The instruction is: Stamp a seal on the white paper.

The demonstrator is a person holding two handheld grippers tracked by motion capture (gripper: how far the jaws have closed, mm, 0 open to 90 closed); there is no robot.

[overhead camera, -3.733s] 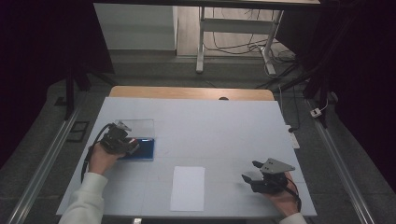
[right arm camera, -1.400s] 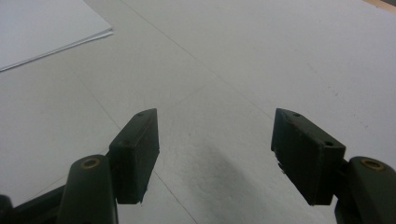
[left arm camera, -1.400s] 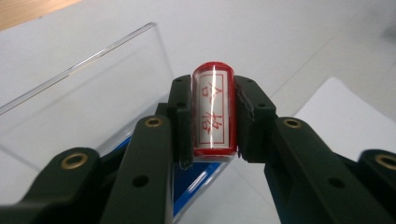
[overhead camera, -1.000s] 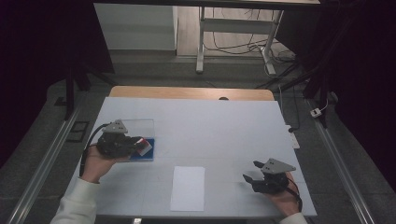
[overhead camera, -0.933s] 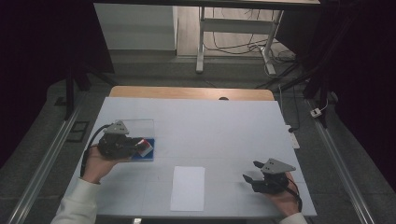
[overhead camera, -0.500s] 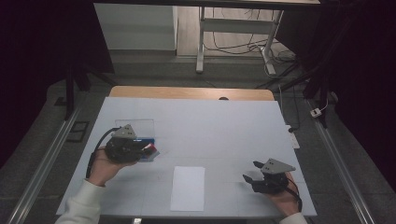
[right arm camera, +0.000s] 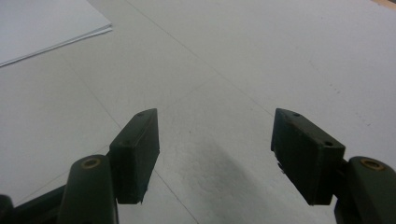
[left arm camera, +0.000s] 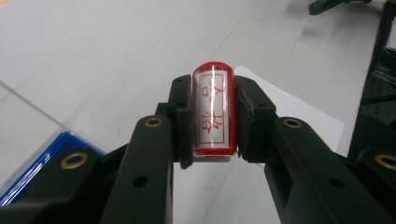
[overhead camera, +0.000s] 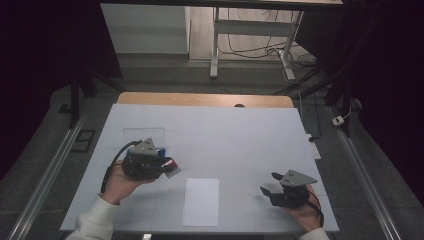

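My left gripper [overhead camera: 170, 167] is shut on a red stamp [left arm camera: 212, 112] with a clear band and red characters, squeezed between both pads. It hovers left of centre, just left of a white paper sheet [overhead camera: 201, 201]. That sheet [left arm camera: 299, 116] lies ahead of the jaws in the left gripper view. Behind the gripper, at that view's bottom left, lies a blue ink pad tray [left arm camera: 28, 172]. My right gripper [overhead camera: 269, 183] rests at the front right, open, with bare table between its fingers [right arm camera: 215, 144]. A corner of the paper [right arm camera: 42, 23] shows far off.
A clear flat rectangle [overhead camera: 144, 134] lies on the white table top [overhead camera: 240, 135] behind the left hand. A wooden strip [overhead camera: 200, 99] runs along the far edge. Beyond it are the floor, a table leg and cables.
The left gripper has moved right from over the blue tray toward the paper, carrying the stamp. The right gripper has stayed put.
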